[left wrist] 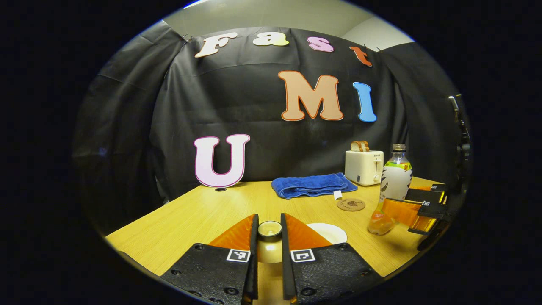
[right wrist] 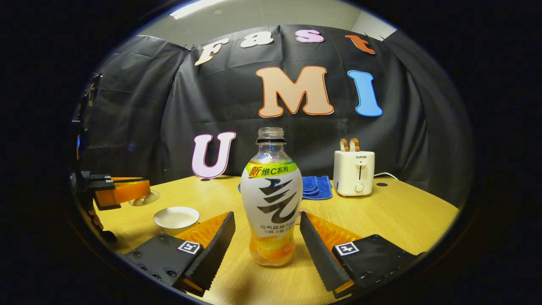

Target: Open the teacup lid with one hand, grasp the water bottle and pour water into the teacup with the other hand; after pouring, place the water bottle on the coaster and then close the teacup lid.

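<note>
Right gripper view, right gripper [right wrist: 266, 216]: wide open, one finger on each side of the water bottle [right wrist: 271, 199], neither touching it yet.
Water bottle: upright on the worktop [right wrist: 406, 212], cap off, orange drink low in the bottom, sitting right in the middle of the gap.
Grasp tip: I'd say close on the label's wide belly, evenly from both sides. With no cap on, any knock or tilt while closing could slosh it out.
Left gripper [left wrist: 269, 218]: clamped on the knob of the teacup lid [left wrist: 269, 228]. The right gripper view shows the lid raised clear of the worktop, off at the far left.
Teacup [right wrist: 175, 217]: white, open, near left of the bottle, so the pour is a short swing left. I'd keep the lid hand parked out of that path.
Coaster [left wrist: 351, 204]: round and bare, just beside the bottle on its far-left side, ready for the drop-off later.
Background stuff: blue towel [left wrist: 311, 185] and white toaster [left wrist: 364, 167] at the far edge, well out of the way.
</note>
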